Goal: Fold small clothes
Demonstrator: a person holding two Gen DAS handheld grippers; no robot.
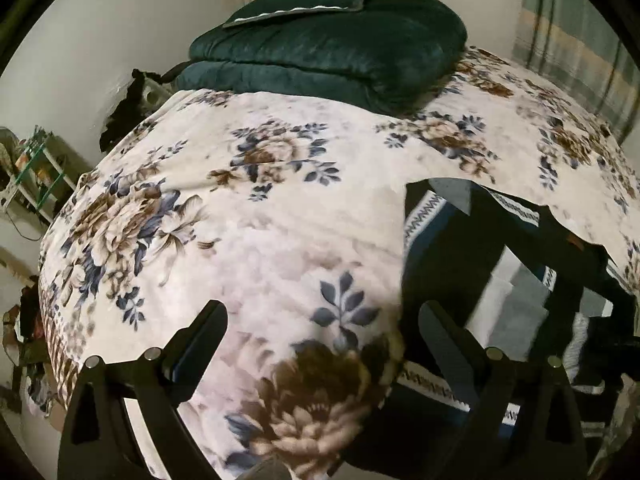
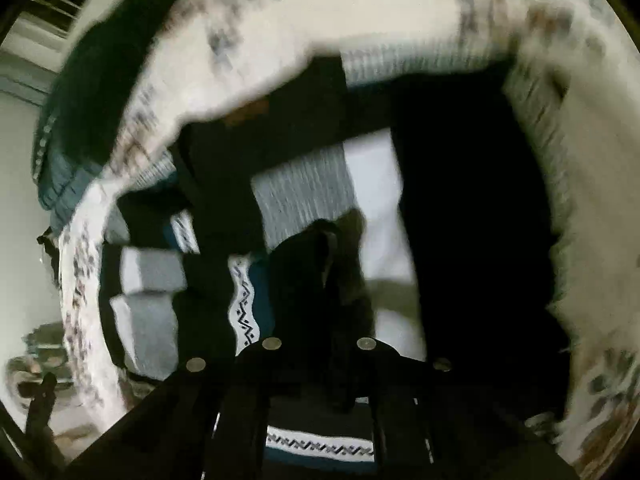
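Observation:
A small knitted garment (image 1: 472, 264), dark navy with white, grey and blue patterned bands, lies on the floral bedspread (image 1: 260, 216) at the right of the left wrist view. My left gripper (image 1: 320, 320) is open and empty over the bedspread, its right finger (image 1: 444, 336) at the garment's left edge. In the blurred right wrist view the garment (image 2: 304, 184) fills the middle. My right gripper (image 2: 320, 248) is shut on a dark fold of the garment (image 2: 332, 280) and holds it above the rest.
A folded dark green quilt (image 1: 332, 40) sits at the far end of the bed. A wall stands behind it, a striped curtain (image 1: 580, 40) at the right. A small rack with clutter (image 1: 36, 172) stands on the floor to the left.

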